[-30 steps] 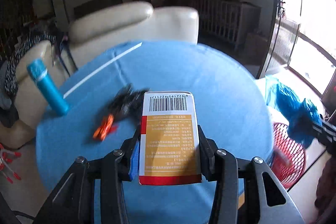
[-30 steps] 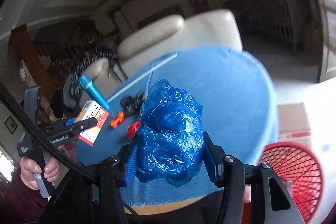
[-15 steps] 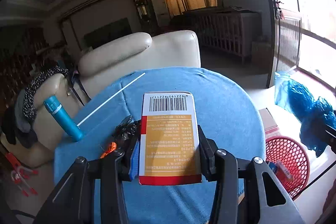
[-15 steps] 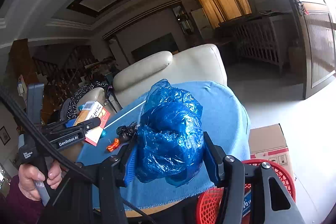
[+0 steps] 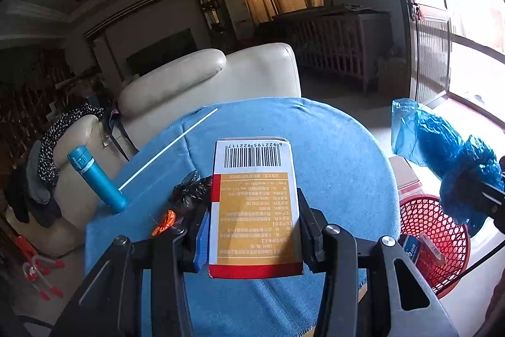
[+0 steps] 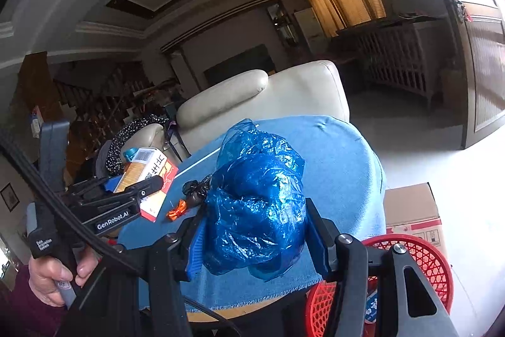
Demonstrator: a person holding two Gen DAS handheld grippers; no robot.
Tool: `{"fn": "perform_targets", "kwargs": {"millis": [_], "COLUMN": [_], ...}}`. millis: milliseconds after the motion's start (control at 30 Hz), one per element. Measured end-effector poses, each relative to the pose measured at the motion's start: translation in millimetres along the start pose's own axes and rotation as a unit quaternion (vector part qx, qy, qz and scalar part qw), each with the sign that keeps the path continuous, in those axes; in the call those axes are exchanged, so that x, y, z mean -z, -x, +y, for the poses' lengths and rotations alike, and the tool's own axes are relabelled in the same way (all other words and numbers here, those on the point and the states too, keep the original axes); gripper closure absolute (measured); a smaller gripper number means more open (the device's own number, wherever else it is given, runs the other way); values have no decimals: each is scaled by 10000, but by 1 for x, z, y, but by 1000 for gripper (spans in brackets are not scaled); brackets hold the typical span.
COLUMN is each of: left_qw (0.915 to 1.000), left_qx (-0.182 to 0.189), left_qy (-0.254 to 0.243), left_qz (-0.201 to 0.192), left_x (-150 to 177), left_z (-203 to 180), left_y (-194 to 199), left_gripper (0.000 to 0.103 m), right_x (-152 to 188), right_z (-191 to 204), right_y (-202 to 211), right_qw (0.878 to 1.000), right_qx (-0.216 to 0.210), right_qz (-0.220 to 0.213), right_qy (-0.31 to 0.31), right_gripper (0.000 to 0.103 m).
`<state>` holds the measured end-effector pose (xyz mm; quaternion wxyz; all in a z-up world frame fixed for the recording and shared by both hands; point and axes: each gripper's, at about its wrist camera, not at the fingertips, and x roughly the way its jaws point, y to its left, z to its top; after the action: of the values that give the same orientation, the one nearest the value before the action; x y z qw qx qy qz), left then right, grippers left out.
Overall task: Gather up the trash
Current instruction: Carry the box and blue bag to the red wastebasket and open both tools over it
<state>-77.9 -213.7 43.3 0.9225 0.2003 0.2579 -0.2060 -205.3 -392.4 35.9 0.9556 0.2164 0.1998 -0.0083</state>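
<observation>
Left gripper pinching carton — right gripper pinching blue bag.

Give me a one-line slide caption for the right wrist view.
Right gripper clamps a crumpled blue plastic bag above the blue-clothed table, red basket below.

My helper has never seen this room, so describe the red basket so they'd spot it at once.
Find the round table under the blue cloth. On the floor at its right edge, in front of a cardboard box, stands the red basket. It is the only red mesh thing there.
</observation>
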Motion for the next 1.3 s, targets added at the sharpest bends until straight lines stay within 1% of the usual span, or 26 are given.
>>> {"fn": "perform_targets", "kwargs": {"millis": [267,533,967,1300], "left_qw": [9999,9996,9991,9987], "left_qx": [9,-8,29,67], "left_qy": [-133,-277,-403,-480], "left_qz": [73,83,134,185], "left_x": [4,6,5,5], "left_z": [-12,-21,-28,-33], "left_y": [-5,-8,-11,-16], "left_gripper": [55,55,55,55], "right_x": [4,6,10,15], "right_z": [-1,-7,-11,-17], "right_y": [-5,2,4,4], "right_qw": [10000,9998,9991,9985], "right_qx": [61,134,326,387], "right_qz": [66,93,141,182], "right_qy": [-37,-151,-229,-332], "right_gripper": [46,46,46,46]}}
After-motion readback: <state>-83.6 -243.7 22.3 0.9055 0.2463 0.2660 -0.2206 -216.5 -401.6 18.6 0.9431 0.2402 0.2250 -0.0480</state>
